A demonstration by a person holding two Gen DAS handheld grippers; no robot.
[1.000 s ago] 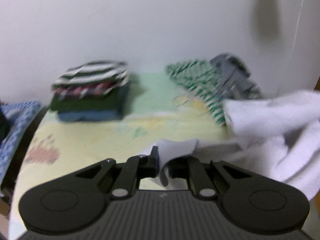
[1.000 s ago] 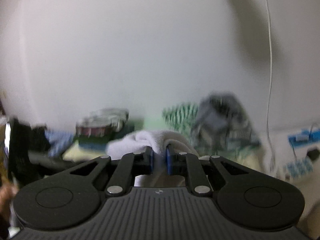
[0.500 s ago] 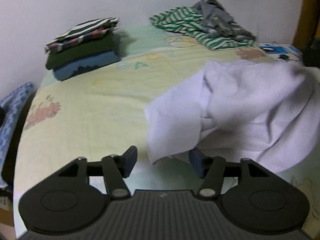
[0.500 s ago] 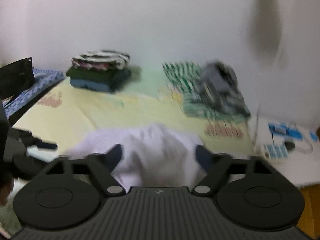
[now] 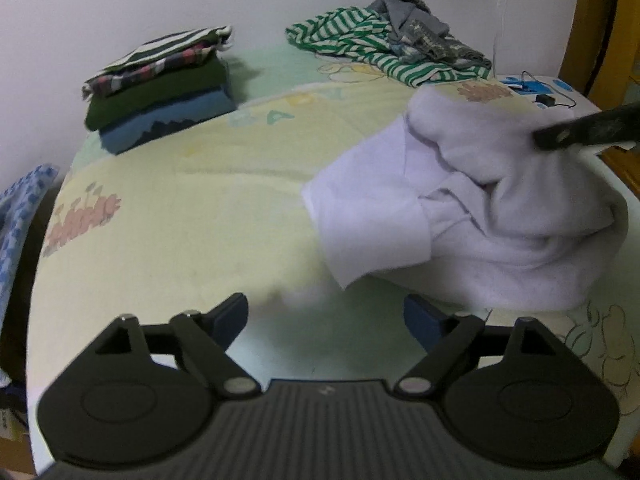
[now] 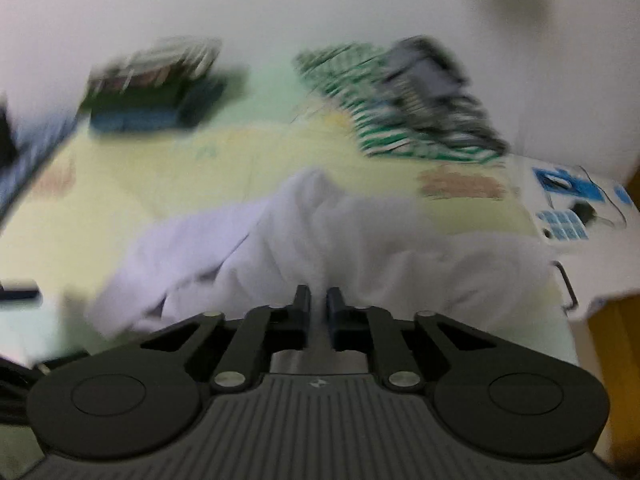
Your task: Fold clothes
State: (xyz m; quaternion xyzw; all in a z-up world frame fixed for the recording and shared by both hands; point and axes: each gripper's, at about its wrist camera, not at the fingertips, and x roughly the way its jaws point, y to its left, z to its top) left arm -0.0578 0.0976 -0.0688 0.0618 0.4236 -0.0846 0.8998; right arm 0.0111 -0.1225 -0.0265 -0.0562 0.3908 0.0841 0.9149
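A crumpled white garment (image 5: 500, 216) lies on the bed's pale yellow sheet (image 5: 200, 200), right of the middle. My left gripper (image 5: 325, 308) hovers just before its near corner, jaws wide and still opening, nothing between them. A dark finger of my right gripper (image 5: 588, 130) shows at the garment's raised far right part. In the blurred right wrist view my right gripper (image 6: 319, 296) has its jaws closing to a narrow slit, pinching a fold of the white garment (image 6: 360, 240).
A stack of folded clothes (image 5: 160, 92) sits at the back left by the wall. A loose heap of green-striped and grey clothes (image 5: 392, 52) lies at the back right. A white side table with blue packets (image 6: 568, 208) stands right of the bed. Blue-checked cloth (image 5: 20, 216) hangs at the left edge.
My left gripper let go of the garment's edge, opened wide and sank toward the bed. My right gripper opened, came down, then shut on the garment, which now rests on the sheet.
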